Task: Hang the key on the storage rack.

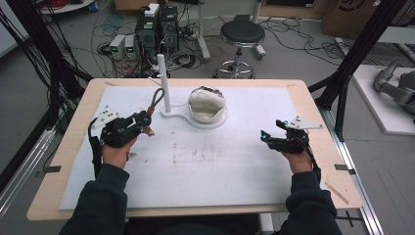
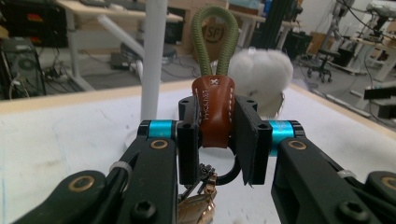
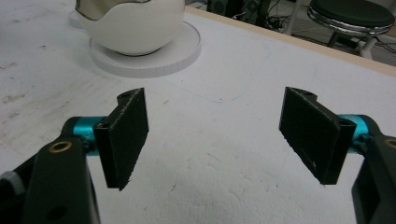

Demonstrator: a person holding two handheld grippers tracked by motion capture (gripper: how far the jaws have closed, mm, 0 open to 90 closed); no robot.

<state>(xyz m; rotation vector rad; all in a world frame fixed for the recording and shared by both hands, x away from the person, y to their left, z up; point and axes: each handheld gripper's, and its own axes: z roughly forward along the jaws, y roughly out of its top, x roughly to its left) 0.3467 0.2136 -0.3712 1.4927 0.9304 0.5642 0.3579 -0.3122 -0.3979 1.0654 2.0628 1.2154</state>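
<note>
My left gripper (image 1: 145, 121) (image 2: 217, 136) is shut on a keychain, its pads clamping the brown leather tab (image 2: 214, 114). The green rope loop (image 1: 156, 98) (image 2: 215, 37) sticks up past the jaws, and metal rings and a clasp (image 2: 201, 196) hang below. A white upright post (image 1: 163, 83) (image 2: 154, 60) stands just beyond and right of the loop in the high view. My right gripper (image 1: 265, 136) (image 3: 217, 135) hovers over the right part of the mat, open, with nothing between its pads.
A white egg-shaped shell (image 1: 206, 104) (image 3: 133, 23) sits on the round end of the post's flat white base (image 3: 154, 58). A white mat (image 1: 210, 161) covers the wooden table. A stool (image 1: 241, 34) and computer boxes stand on the floor behind.
</note>
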